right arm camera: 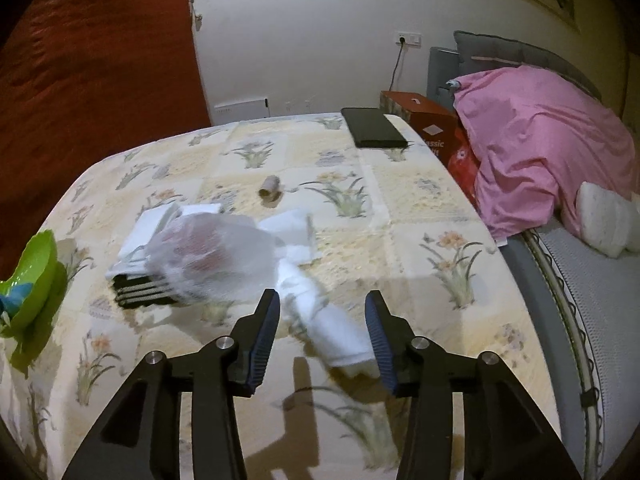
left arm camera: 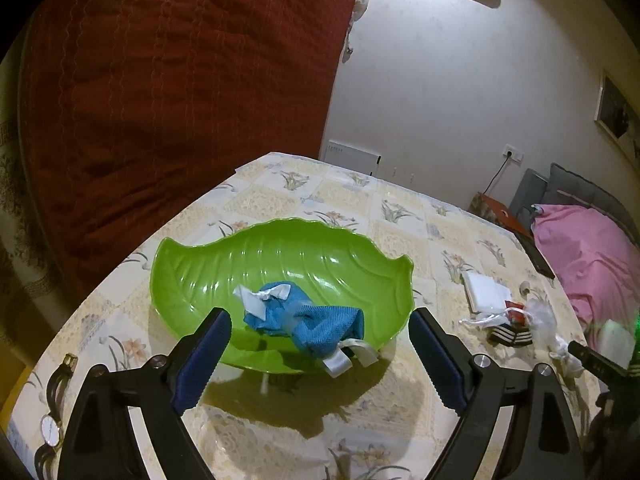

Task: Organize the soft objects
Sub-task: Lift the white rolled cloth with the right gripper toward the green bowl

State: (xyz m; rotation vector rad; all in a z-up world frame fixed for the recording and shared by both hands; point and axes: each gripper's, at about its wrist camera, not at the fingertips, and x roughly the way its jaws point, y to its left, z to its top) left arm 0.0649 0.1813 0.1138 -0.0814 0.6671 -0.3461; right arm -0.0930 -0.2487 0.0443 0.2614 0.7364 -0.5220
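The room comes first: a floral tablecloth (right arm camera: pixel 420 208) is spread over the table, with a pink blanket (right arm camera: pixel 540 152) heaped at 2 o'clock on a bed. The green leaf bowl (left arm camera: pixel 280 248) is seen ahead of the left gripper (left arm camera: pixel 320 344), whose fingers are spread wide with nothing held, a blue cloth (left arm camera: pixel 304 316) already lying inside. The white rolled cloth (right arm camera: pixel 332 332) is likely next: it sits between the parted, unclamped fingers of the nearer right gripper (right arm camera: pixel 322 336), long axis running 11 to 5 o'clock.

Crumpled blue cloth (left arm camera: pixel 304 318) in green leaf bowl (left arm camera: pixel 280 248), white rolled cloth (right arm camera: pixel 336 336) on table
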